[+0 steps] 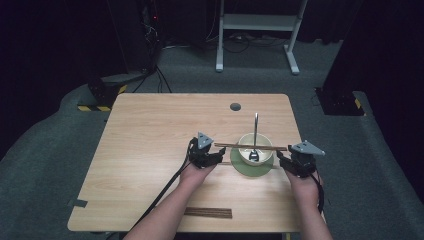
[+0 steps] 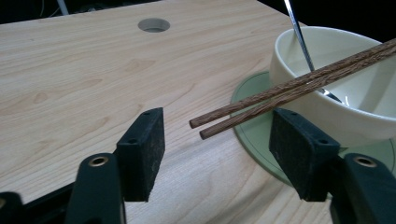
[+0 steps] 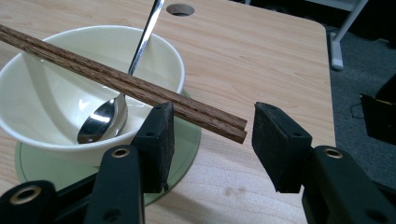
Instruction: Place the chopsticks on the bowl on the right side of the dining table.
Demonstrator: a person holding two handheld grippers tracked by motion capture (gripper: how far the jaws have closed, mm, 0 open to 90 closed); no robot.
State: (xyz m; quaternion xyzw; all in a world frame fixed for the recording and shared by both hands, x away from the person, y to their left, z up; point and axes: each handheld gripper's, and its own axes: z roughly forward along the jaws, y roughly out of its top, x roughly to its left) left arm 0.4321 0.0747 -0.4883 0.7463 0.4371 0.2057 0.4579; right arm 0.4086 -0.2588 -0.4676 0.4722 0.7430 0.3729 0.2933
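High view above person's side, looking forward and down on whole bench (image 1: 150, 150), left gripper view low and close from bowl's left, right gripper view close from its right, all sharing bowl (image 1: 255, 149) and chopsticks (image 1: 250, 147)

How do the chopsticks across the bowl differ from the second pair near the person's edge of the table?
The chopsticks on the bowl are raised, bridging the rim of the bowl; the near pair lies flat on the table. The bowl pair has an open hand-held gripper at each end, left and right; the near pair lies apart from both. Both are dark wood, lying crosswise.
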